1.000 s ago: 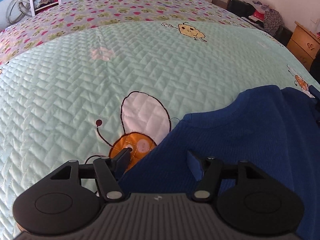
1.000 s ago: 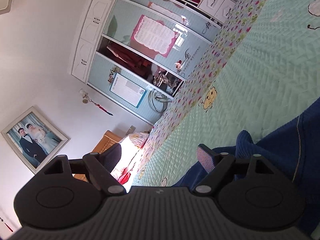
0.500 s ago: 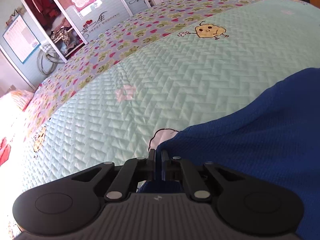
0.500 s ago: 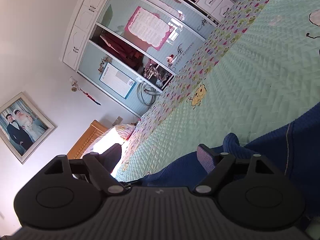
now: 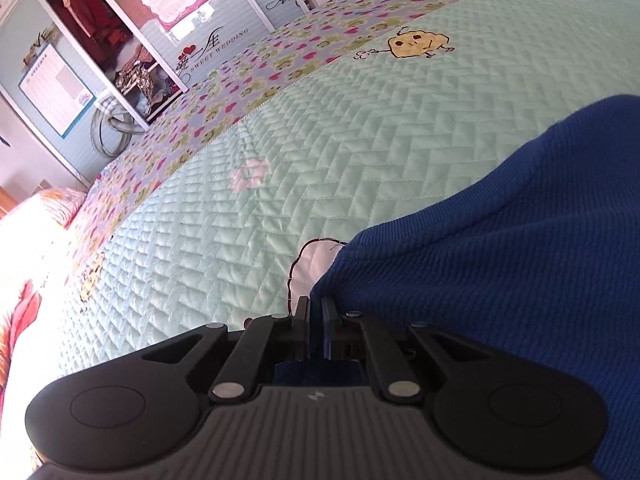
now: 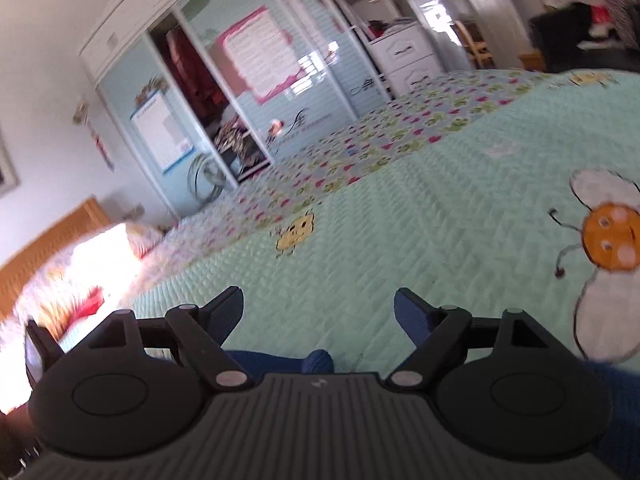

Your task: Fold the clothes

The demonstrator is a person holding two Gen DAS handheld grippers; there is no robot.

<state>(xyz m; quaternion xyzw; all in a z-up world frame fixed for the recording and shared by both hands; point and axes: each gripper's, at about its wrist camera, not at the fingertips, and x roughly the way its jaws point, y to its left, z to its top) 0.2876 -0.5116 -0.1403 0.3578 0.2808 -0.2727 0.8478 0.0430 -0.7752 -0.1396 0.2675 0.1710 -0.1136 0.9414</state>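
Note:
A blue knit sweater (image 5: 500, 264) lies on the mint-green quilted bedspread (image 5: 320, 152) and fills the lower right of the left wrist view. My left gripper (image 5: 315, 308) is shut on the sweater's ribbed edge at a corner. In the right wrist view my right gripper (image 6: 318, 304) is open and empty above the bedspread (image 6: 400, 220). A small bit of the blue sweater (image 6: 318, 360) shows just under it, close to the gripper body.
A bee picture (image 6: 608, 240) is on the quilt at the right. A flowered border strip (image 5: 280, 64) runs along the far side of the bed. A wardrobe with sliding doors (image 6: 240, 80) stands beyond, and pillows with a wooden headboard (image 6: 48, 240) are at the left.
My left gripper closed on the sweater's edge and lifted and turned left. My right gripper, still open, swung from facing the wall down toward the bedspread and off the sweater.

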